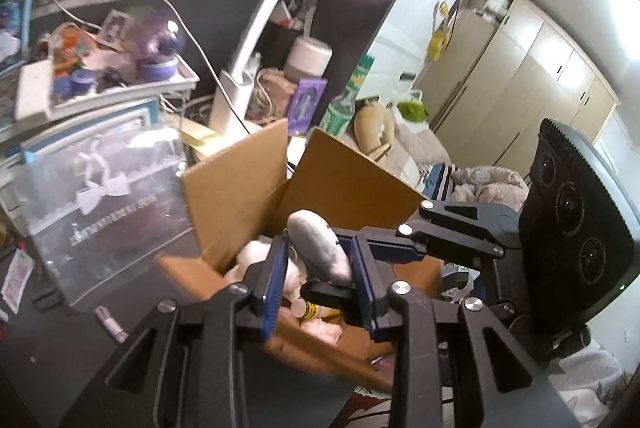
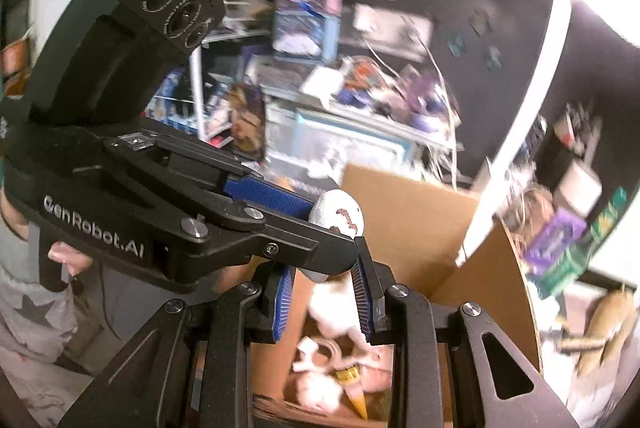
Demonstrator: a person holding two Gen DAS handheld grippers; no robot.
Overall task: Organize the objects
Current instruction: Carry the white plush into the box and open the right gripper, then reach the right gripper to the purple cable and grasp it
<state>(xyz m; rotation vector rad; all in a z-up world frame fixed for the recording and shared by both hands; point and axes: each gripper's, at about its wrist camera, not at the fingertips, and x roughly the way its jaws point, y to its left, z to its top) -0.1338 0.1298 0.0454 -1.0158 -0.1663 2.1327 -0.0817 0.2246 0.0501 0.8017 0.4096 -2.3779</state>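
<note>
Left gripper (image 1: 318, 243), seen along its own fingers, is closed on a grey oval plush toy (image 1: 316, 234), with a blue pad against each side. In the right wrist view we see the same left gripper (image 2: 335, 224) reaching in from the left, the toy (image 2: 340, 212) pinched at its tip and showing a red mark on its pale face. The right gripper (image 2: 324, 268) comes up beneath it, its fingers set a moderate way apart with the toy's lower end between them. We cannot tell whether the pads press on it. From the left wrist view, the right gripper (image 1: 328, 264) enters from the right and crosses the left one at the toy.

The toy hangs directly above an open cardboard box (image 1: 240, 195) with raised flaps. White plush items (image 2: 332, 312) lie inside the box (image 2: 400, 207). Beside the box, on a dark desk (image 1: 60, 348), stand a clear plastic case (image 1: 100, 195) and a small purple tube (image 1: 110, 324).
</note>
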